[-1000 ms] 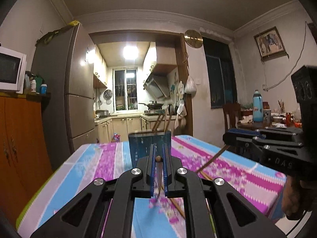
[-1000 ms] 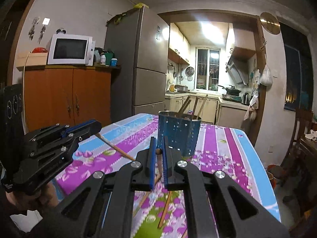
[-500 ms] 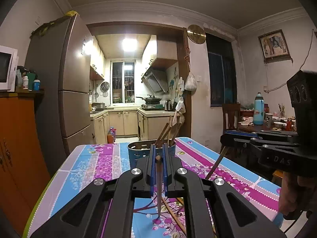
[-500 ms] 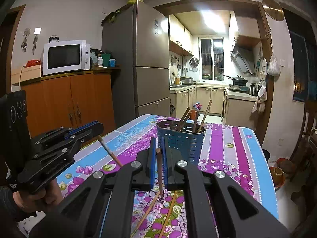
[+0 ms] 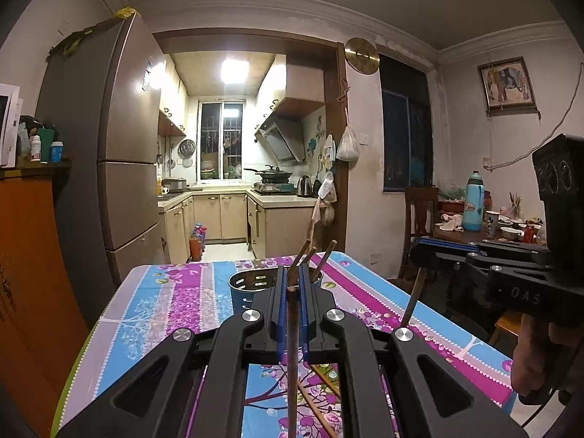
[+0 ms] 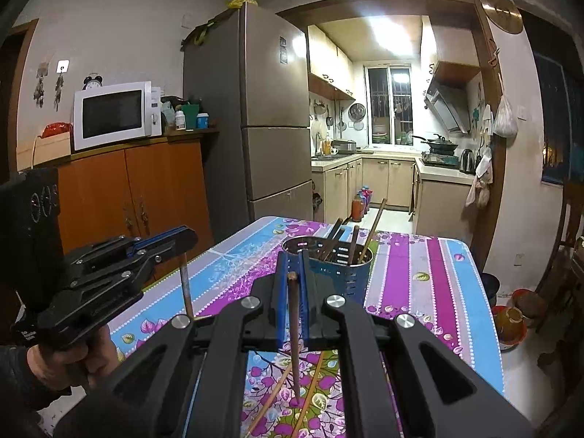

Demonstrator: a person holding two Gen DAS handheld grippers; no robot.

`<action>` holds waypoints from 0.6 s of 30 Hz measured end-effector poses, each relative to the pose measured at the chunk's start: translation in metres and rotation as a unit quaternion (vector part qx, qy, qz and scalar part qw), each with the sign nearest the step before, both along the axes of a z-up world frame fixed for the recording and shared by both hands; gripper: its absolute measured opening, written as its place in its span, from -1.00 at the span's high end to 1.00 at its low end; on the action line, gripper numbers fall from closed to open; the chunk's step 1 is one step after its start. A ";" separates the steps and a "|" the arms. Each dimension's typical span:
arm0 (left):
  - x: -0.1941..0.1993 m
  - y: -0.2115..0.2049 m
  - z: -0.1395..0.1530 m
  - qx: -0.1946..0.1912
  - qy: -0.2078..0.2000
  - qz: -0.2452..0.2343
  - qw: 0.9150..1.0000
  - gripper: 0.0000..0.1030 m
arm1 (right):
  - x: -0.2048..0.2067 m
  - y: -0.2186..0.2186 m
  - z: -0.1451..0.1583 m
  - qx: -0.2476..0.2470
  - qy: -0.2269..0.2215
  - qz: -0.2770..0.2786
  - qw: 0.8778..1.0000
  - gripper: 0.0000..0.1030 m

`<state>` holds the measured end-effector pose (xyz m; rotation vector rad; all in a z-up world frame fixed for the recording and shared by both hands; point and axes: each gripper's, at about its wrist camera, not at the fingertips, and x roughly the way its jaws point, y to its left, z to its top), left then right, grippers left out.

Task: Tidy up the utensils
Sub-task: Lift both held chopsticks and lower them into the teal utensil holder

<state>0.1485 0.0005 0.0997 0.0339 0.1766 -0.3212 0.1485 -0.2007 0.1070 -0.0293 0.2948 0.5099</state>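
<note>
The left gripper [image 5: 291, 284], matte black with blue pads, pinches a thin, dark wooden chopstick [image 5: 292, 346] near its top, so the stick hangs straight down over the table [image 5: 153, 314]. The right gripper [image 6: 292, 273] pinches a second dark chopstick [image 6: 294, 339] the same way, its tapered tip just above the glossy cloth striped blue, purple and pink with flowers. Further off on the table stands a round blue metal holder [image 6: 343, 277] pierced with slots, several brown chopsticks leaning in it. Two paler chopsticks [image 6: 277, 394] lie flat on the near cloth.
</note>
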 end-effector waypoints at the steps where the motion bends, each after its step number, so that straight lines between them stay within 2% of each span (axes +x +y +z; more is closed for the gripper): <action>1: 0.002 0.000 0.001 0.001 0.002 -0.001 1.000 0.85 | 0.001 0.000 0.002 0.001 0.000 0.000 1.000 0.91; 9: 0.019 0.008 0.014 -0.003 0.019 -0.007 1.000 0.86 | 0.010 -0.005 0.019 0.008 0.007 0.004 1.000 0.91; 18: 0.023 0.005 0.034 0.000 0.005 -0.012 1.000 0.86 | 0.020 -0.002 0.044 0.003 0.003 0.006 1.000 0.91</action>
